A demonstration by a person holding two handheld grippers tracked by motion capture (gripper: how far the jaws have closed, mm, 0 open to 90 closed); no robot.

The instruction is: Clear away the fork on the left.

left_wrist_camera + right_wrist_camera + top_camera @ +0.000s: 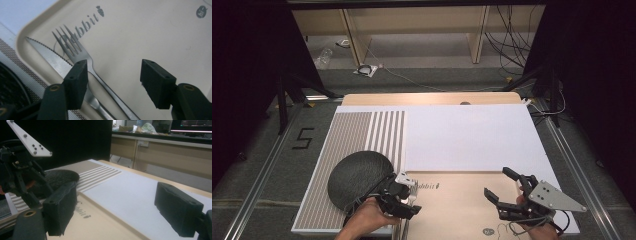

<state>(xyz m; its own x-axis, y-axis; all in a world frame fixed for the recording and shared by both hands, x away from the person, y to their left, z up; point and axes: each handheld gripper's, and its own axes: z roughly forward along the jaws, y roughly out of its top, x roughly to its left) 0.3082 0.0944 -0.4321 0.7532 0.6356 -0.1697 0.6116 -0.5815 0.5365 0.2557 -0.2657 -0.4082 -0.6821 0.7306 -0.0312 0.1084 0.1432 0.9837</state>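
1. Dark walls surround one wooden table [432, 98], spread with one white sheet [472, 137] and one striped placemat [352, 145].
2. One beige tray [452, 200] lies at the near edge, beside one dark round plate [357, 177].
3. Left tool [404, 202]: jaws apart, gripping nothing, poised just above one fork [75, 51] and one knife [50, 58] lying side by side on the tray.
4. Right tool [502, 187]: jaws wide apart, empty, above the tray.
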